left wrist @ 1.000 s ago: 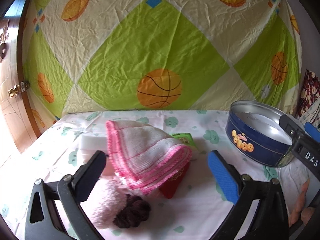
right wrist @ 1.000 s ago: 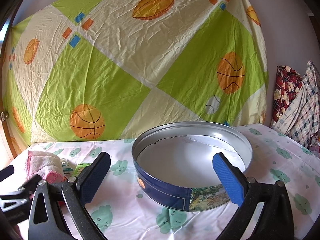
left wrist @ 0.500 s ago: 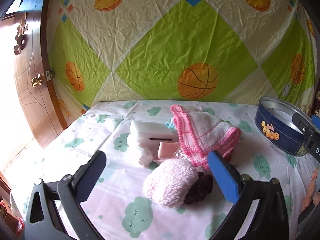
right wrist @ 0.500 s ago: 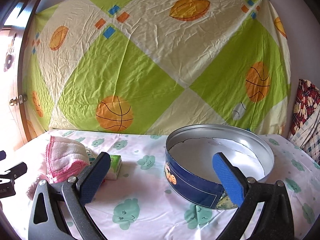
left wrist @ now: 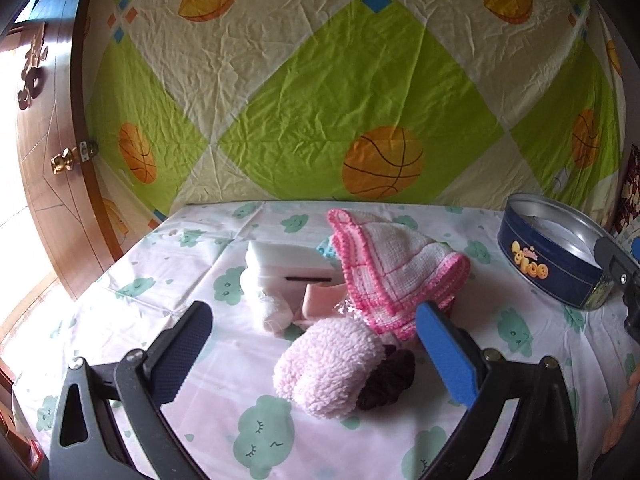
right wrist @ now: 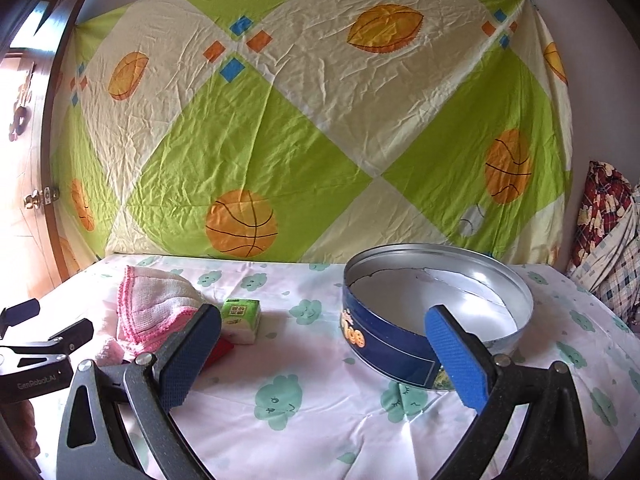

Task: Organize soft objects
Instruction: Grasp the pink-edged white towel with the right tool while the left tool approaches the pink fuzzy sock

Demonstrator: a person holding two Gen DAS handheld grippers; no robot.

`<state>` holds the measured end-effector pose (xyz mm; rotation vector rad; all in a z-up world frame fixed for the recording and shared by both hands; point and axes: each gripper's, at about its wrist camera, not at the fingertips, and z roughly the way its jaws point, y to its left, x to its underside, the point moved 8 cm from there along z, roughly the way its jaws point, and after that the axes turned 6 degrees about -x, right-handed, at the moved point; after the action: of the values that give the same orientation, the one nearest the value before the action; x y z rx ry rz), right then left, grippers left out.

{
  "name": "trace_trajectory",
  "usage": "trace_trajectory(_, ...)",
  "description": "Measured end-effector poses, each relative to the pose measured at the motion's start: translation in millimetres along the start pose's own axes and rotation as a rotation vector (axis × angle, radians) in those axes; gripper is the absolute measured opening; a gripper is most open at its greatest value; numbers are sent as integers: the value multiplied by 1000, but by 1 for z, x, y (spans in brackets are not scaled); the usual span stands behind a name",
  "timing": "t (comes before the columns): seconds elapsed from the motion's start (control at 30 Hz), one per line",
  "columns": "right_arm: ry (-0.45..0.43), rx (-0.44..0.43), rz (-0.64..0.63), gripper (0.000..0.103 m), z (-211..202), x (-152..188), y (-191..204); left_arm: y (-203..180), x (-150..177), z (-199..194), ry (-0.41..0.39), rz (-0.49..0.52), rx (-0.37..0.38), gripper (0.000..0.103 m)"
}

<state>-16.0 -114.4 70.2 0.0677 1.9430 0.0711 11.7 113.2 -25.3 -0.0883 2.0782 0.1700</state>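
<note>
A pile of soft things lies mid-table in the left wrist view: a white knitted cloth with pink edging (left wrist: 394, 266), a fluffy pale pink sock (left wrist: 328, 366), a dark maroon scrunchie (left wrist: 388, 376) against it, and a rolled white cloth (left wrist: 272, 308). My left gripper (left wrist: 316, 354) hangs open just in front of the sock, touching nothing. A round blue tin (right wrist: 436, 312), empty, stands at the right. My right gripper (right wrist: 324, 354) is open before the tin's near left wall. The knitted cloth (right wrist: 154, 306) shows at the left there.
A white foam block (left wrist: 288, 260) and a pink flat piece (left wrist: 320, 298) sit behind the sock. A small green tissue pack (right wrist: 240, 318) and something red (right wrist: 218, 354) lie between pile and tin. A ball-print sheet (right wrist: 320, 140) hangs behind; a wooden door (left wrist: 48, 160) stands left; plaid cloth (right wrist: 608, 232) right.
My left gripper has pulled back and swung left, so the pile looks smaller and the door came into view. My right gripper has also backed off and turned left from the tin.
</note>
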Motion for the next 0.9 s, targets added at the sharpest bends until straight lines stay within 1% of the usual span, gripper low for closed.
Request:
trace_trajectory(0.1, 49, -71, -29, 103, 15, 0, 17, 3, 3, 3, 14, 14, 10, 103)
trace_trajectory(0.23, 105, -179, -50, 103, 39, -1, 45, 15, 17, 9, 59, 37, 19, 103)
trace_trajectory(0.4, 235, -342, -40, 102, 84, 7, 84, 33, 28, 17, 103, 36, -4, 103)
trace_trajectory(0.57, 336, -438, -22, 102, 119, 13, 113, 38, 32, 20, 113, 35, -8, 103)
trace_trajectory(0.63, 372, -442, -27, 102, 132, 16, 122, 39, 32, 20, 112, 37, -8, 103)
trace_trajectory(0.73, 434, -413, -70, 102, 154, 28, 134, 40, 31, 21, 108, 44, -7, 103)
trace_trajectory(0.77, 448, -414, -78, 97, 157, 32, 135, 41, 31, 21, 108, 45, -8, 103)
trace_trajectory(0.8, 457, -421, -82, 89, 158, 35, 136, 41, 31, 20, 107, 45, -9, 103)
trace_trajectory(0.83, 467, -436, -82, 63, 158, 39, 138, 42, 30, 20, 107, 44, -7, 103)
trace_trajectory(0.87, 475, -468, -71, 42, 156, 41, 141, 42, 30, 20, 106, 43, -5, 103)
trace_trajectory(0.9, 470, -494, -61, 40, 152, 41, 142, 43, 30, 20, 105, 42, -5, 103)
